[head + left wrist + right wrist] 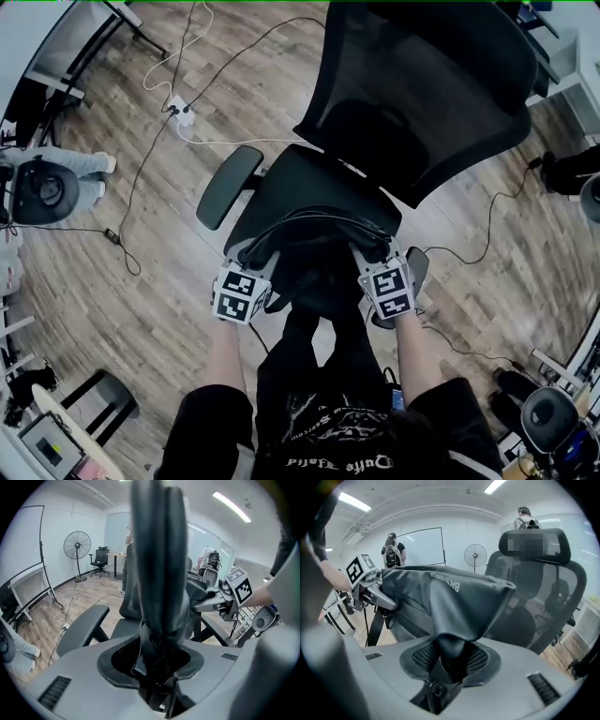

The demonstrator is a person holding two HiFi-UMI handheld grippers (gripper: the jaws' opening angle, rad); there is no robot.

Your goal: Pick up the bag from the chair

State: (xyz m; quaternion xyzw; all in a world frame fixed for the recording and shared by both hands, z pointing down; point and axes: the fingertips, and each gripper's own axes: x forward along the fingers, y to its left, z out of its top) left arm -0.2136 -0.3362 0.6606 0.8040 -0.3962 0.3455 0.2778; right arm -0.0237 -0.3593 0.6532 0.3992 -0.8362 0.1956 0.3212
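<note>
A black backpack-style bag (314,248) hangs just in front of the black mesh office chair (412,103), held between both grippers. My left gripper (251,281) is shut on the bag's left edge, and that dark fabric (157,597) fills the middle of the left gripper view. On the other side my right gripper (375,272) is shut on the bag (440,606), whose folded fabric runs down into its jaws. The chair's seat (309,192) lies just behind the bag, and each gripper view shows the other gripper across it.
The chair's left armrest (228,186) juts out beside my left gripper. White and black cables (178,112) trail over the wooden floor. A seated person's legs (80,169) are at the far left. A standing fan (77,545), a whiteboard (424,545) and people stand further off.
</note>
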